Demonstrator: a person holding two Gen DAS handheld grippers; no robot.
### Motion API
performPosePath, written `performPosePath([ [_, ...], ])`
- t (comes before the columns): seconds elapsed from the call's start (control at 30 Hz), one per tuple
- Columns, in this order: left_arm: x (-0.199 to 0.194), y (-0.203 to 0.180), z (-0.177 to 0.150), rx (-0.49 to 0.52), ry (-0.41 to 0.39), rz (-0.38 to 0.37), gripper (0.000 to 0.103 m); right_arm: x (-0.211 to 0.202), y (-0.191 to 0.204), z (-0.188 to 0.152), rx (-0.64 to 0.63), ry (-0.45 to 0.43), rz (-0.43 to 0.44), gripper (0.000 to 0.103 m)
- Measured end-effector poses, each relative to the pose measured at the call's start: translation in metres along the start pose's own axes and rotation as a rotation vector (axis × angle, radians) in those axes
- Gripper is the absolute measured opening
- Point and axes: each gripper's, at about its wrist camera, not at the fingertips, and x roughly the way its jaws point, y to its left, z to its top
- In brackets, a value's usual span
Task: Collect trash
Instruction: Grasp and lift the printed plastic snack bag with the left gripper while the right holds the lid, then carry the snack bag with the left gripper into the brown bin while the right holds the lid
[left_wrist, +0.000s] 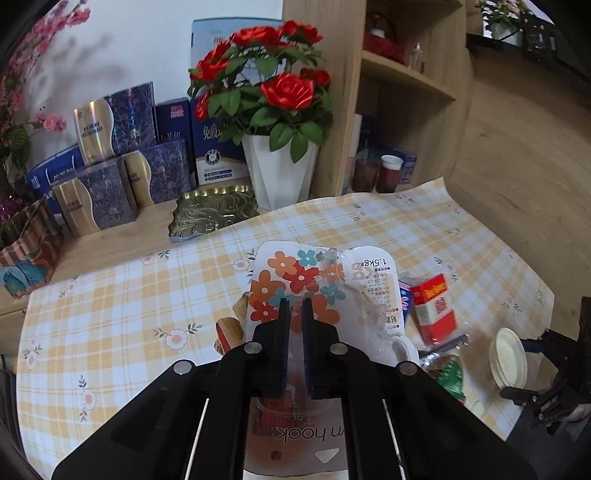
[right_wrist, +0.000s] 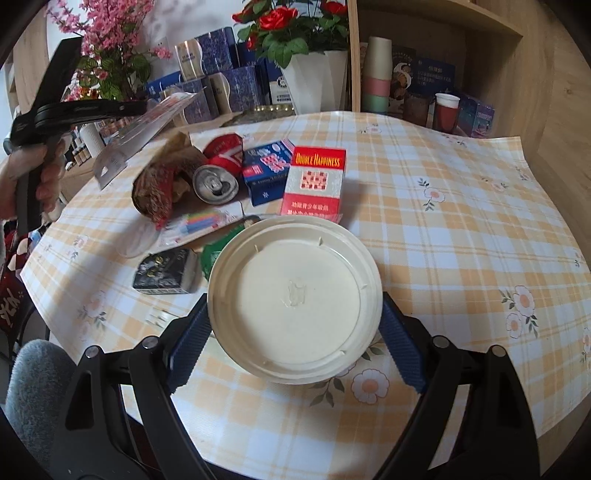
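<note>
l gripper clamps hook package; r gripper grips cream lid — both raised.

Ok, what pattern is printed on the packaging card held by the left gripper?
Orange, red and teal flowers on white, on the packaging card; clearest in the left wrist view.

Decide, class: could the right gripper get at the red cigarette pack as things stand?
Probably not. The right gripper is already clamped on a cream lid, and that lid sits between its fingers and the cigarette pack. It would have to drop the lid first.
</note>
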Motion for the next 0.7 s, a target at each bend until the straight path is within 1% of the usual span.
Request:
performPosePath([
  [0.2,-0.048,-0.024,-0.014,0.016,-0.006,-0.003,0.007,-0.031,0.012,0.002,-0.005,-0.042,0.012,0.086],
  [0.3,-0.075,-0.035,-0.029,-0.014,-0.025,-0.013,0.007,-0.051,0.019,0.001,-0.011,-0.066,0.017,0.086],
  [0.4,-0.103,-0.047,-0.049,-0.064,-0.044,-0.053,0.007,-0.07,0.023,-0.002,-0.012,-0.088,0.016,0.086],
  [0.47,-0.119,-0.059,-0.065,-0.078,-0.047,-0.079,0.007,-0.083,0.025,-0.005,-0.007,-0.101,0.017,0.086],
  [0.6,-0.145,-0.087,-0.096,-0.047,-0.031,-0.115,0.007,-0.109,0.027,-0.012,-0.004,-0.12,0.017,0.086],
  [0.7,-0.157,-0.106,-0.12,-0.021,0.002,-0.146,0.007,-0.127,0.03,-0.018,-0.001,-0.139,0.012,0.086],
])
